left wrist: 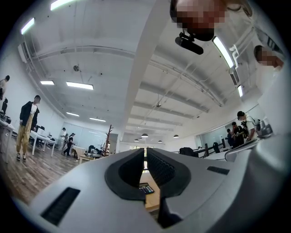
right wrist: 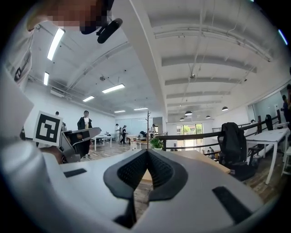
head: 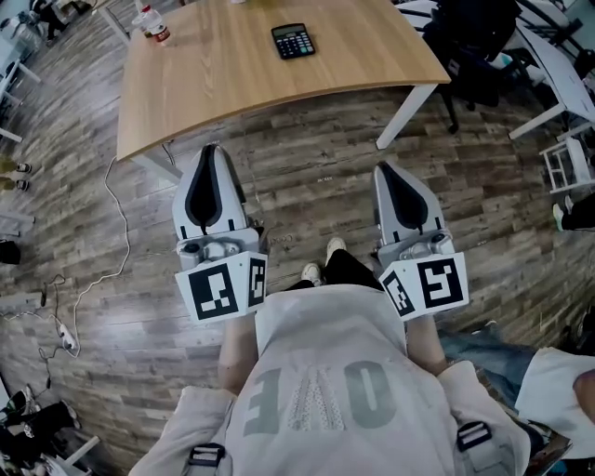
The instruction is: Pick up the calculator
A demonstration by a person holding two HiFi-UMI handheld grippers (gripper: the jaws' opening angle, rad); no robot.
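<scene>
The calculator (head: 293,41) is lying on the far part of the table (head: 214,93), well apart from both tongs. The right gripper (head: 383,167) is sitting closed and empty; the left gripper (head: 212,149) seems closed too. The reaching one should be opening wide before straddling it

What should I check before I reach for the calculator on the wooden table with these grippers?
1. Calculator found: ok. The calculator lies flat on the table.
2. Within reach: not ok. The left gripper and right gripper are over the floor, short of the table edge.
3. Jaws open for a grasp: not ok. The right gripper is shut, the left all but shut, and both are empty.
4. Clutter near the target: ok. The only other thing in view on the table is a bottle at the far left corner.
5. Aim: ok. The left gripper view shows the calculator just below its jaws.
</scene>
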